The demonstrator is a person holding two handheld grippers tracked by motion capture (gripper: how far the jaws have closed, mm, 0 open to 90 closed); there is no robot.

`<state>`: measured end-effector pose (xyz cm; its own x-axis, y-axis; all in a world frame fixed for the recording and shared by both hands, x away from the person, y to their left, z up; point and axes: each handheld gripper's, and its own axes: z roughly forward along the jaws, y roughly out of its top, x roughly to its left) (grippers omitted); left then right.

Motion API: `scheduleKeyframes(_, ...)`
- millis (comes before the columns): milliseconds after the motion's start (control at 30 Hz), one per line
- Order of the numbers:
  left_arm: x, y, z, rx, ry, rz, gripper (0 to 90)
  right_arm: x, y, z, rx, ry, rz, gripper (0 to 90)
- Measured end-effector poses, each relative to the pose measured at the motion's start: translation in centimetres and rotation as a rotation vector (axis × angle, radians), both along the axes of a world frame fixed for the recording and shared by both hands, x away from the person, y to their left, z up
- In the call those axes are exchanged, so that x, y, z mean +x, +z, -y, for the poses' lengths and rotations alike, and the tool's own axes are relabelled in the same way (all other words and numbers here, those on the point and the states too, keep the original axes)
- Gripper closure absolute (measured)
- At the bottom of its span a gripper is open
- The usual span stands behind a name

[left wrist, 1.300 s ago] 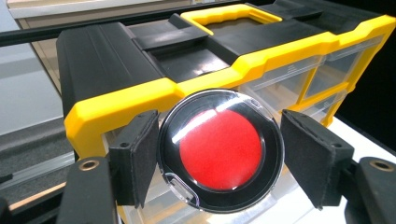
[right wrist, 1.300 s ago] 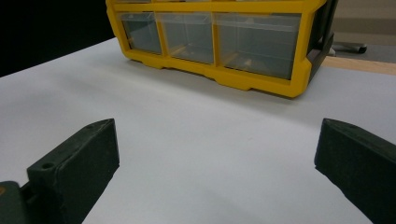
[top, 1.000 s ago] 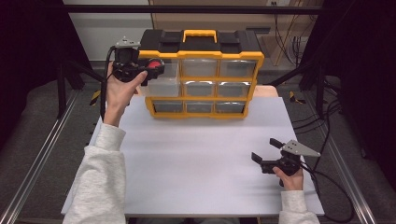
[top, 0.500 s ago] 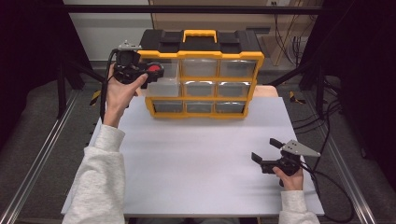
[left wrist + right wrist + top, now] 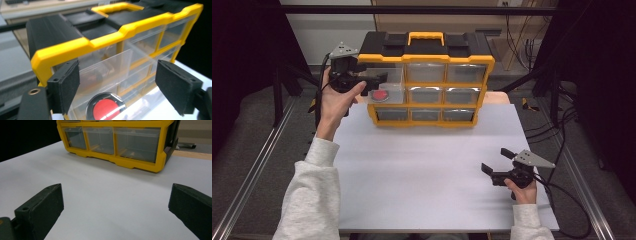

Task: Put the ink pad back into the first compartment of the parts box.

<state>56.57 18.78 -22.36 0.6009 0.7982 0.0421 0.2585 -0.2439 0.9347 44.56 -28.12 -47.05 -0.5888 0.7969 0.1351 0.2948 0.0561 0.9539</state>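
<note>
One yellow organizer [image 5: 427, 80] sits at the tabletop's [image 5: 427, 185] far edge; its top-left clear drawer [image 5: 384, 87] juts out, holding one red disc [image 5: 379, 95]. My left gripper [image 5: 372, 80] has just been opening, jaws astride that drawer. My right gripper [image 5: 494, 162] hangs spread near the right edge, bare tabletop between.

My white worktop [image 5: 427, 170] lies bare in front of me, a strip of pale wood [image 5: 502, 97] showing at its far edge. Metal rails [image 5: 257, 165] run along both sides over grey floor [image 5: 247, 115]. Black cables [image 5: 562, 125] trail on the right, and a beige cabinet [image 5: 522, 30] stands behind.
</note>
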Motion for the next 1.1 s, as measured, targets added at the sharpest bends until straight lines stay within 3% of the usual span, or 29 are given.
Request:
scheduleKeyframes(233, -2.7, -0.3, -1.4, -0.054, -0.078, 0.027, 8.3, 0.0, 0.0, 0.0, 0.002, 0.0, 0.001, 0.4)
scheduleKeyframes(400, -4.3, -1.6, -2.4, -0.046, -0.077, 0.036, 1.4, 0.0, 0.0, 0.0, 0.006, -0.004, -0.003, 0.4)
scheduleKeyframes(533, -5.4, -2.9, -3.4, -0.07, -0.086, 0.037, 0.0, 0.0, 0.0, 0.0, 0.004, -0.004, -0.003, 0.4)
scheduleKeyframes(900, -7.9, -8.8, -5.6, -0.11, -0.098, 0.039, 0.0, 0.0, 0.0, 0.0, 0.003, -0.004, -0.004, 0.4)
scheduleKeyframes(1100, -8.8, -12.4, -6.4, -0.108, -0.1, 0.021, 0.0, 0.0, 0.0, 0.0, 0.003, -0.005, -0.005, 0.4)
